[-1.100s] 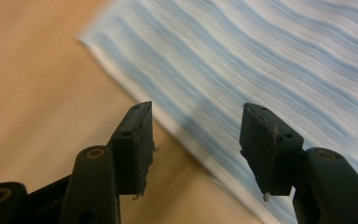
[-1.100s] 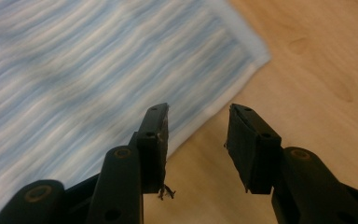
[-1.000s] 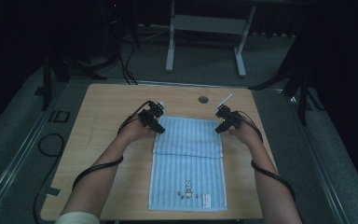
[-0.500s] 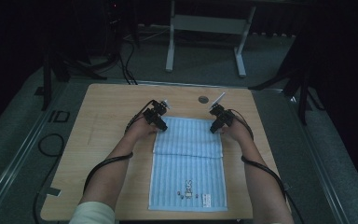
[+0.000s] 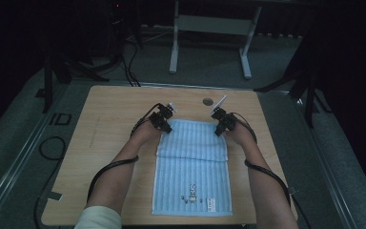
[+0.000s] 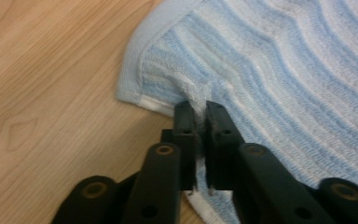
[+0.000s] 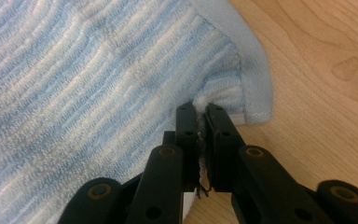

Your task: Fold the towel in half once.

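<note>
Operator: Where does the towel lie, and does it hold anything?

Guide: The blue striped towel (image 5: 193, 167) lies flat on the wooden table (image 5: 105, 143), long side running away from you. Its far part is folded double; the fold's edge crosses the towel about a third of the way down from the far edge. Nothing lies on or in it. A small printed motif and a label sit near its near edge.

Operator: How do my grippers stand against the towel?

Guide: Your left gripper (image 6: 196, 114) is clamped on the towel's far left corner; the jaws have just been closing, and a pinch of terry cloth stands up between them. Your right gripper (image 7: 200, 114) is clamped on the towel's far right corner in the same manner, its jaws also just closed, with cloth bunched between the pads. In the high view, the left gripper (image 5: 166, 128) and right gripper (image 5: 218, 130) sit at those two corners, forearms along both sides of the towel.

Operator: What else is near the towel?

Guide: A round grey cap (image 5: 207, 101) is set in the table beyond the towel's far edge, between the two grippers and apart from them. Nothing stands against the towel.
</note>
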`<action>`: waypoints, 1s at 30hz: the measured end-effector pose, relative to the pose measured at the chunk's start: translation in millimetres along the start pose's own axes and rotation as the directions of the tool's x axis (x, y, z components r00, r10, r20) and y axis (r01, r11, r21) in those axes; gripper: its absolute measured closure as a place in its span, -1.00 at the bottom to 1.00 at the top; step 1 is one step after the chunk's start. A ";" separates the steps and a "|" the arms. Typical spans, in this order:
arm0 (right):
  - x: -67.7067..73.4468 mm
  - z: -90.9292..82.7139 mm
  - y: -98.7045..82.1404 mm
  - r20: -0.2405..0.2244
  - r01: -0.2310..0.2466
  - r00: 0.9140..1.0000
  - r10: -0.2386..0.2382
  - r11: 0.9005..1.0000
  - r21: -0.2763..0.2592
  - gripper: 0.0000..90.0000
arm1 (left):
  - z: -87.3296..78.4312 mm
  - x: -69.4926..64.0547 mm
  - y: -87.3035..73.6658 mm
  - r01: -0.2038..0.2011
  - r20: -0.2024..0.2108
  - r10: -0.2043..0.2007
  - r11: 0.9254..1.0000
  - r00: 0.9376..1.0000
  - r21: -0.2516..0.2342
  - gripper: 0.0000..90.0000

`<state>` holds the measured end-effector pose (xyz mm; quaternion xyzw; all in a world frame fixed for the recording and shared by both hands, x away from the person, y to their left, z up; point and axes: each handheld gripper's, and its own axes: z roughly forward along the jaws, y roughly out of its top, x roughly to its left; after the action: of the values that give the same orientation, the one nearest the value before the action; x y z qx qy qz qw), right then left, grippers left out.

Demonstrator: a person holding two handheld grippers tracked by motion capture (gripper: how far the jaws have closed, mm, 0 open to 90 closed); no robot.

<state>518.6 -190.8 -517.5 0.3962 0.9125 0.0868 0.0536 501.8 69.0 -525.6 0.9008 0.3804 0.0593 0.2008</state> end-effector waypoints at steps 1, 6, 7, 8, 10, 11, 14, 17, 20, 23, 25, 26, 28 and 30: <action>1.0 -0.9 -0.1 0.011 0.005 1.000 -0.005 1.000 0.005 0.91 | -1.6 -0.9 0.4 -0.008 -0.009 0.008 1.000 1.000 -0.003 0.91; -3.7 -25.8 -4.6 0.007 -0.005 1.000 0.005 0.998 -0.066 0.91 | -30.9 -1.1 6.5 -0.010 -0.009 0.010 0.997 1.000 -0.074 0.91; -5.1 -32.7 -5.4 0.013 -0.003 1.000 0.004 0.996 -0.084 0.91 | -30.9 -1.1 6.5 -0.010 -0.009 0.010 0.997 1.000 -0.074 0.91; -6.5 -39.5 -6.2 0.012 -0.004 1.000 0.005 0.994 -0.105 0.91 | -37.5 -1.6 7.5 -0.021 -0.024 0.019 0.996 1.000 -0.089 0.91; -7.7 -46.3 -6.9 0.012 -0.007 1.000 0.009 0.993 -0.121 0.91 | -50.4 -2.2 9.7 -0.030 -0.014 0.028 0.994 0.999 -0.105 0.91; -8.7 -52.5 -7.3 0.018 -0.002 1.000 0.004 0.992 -0.129 0.91 | -57.3 -3.3 10.7 -0.031 -0.021 0.029 0.992 0.999 -0.121 0.91; -7.0 -79.8 -8.7 0.050 0.021 0.999 -0.013 0.985 -0.171 0.91 | -78.4 -8.8 14.3 -0.055 -0.035 0.050 0.986 0.998 -0.158 0.91; -3.5 -94.5 -9.4 0.080 0.046 0.996 -0.031 0.980 -0.192 0.91 | -100.8 -14.4 17.0 -0.080 -0.051 0.072 0.979 0.996 -0.188 0.91; 4.5 -117.9 -11.5 0.116 0.082 0.992 -0.058 0.972 -0.221 0.91 | -124.4 -19.1 17.1 -0.098 -0.067 0.085 0.969 0.994 -0.226 0.91; 12.9 -142.5 -16.6 0.135 0.117 0.987 -0.084 0.959 -0.258 0.91 | -147.4 -23.0 14.3 -0.106 -0.080 0.087 0.959 0.993 -0.263 0.91; 19.6 -158.4 -23.5 0.140 0.143 0.985 -0.105 0.944 -0.298 0.91 | -161.4 -28.3 9.0 -0.119 -0.093 0.096 0.950 0.991 -0.288 0.91; 27.6 -171.2 -34.5 0.144 0.171 0.981 -0.128 0.923 -0.345 0.91 | -167.6 -31.4 5.2 -0.122 -0.094 0.098 0.947 0.991 -0.297 0.91; 32.2 -175.7 -41.0 0.144 0.186 0.979 -0.142 0.912 -0.365 0.91 | -179.9 -38.3 -4.8 -0.144 -0.095 0.120 0.939 0.988 -0.313 0.91; 36.5 -179.2 -47.6 0.142 0.198 0.978 -0.155 0.904 -0.379 0.91 | -185.5 -41.8 -10.7 -0.150 -0.086 0.129 0.934 0.988 -0.324 0.90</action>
<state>430.0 -216.8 -352.7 0.2974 0.9046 0.2404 0.1886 417.1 104.9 -358.8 0.8770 0.3064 0.1646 0.3316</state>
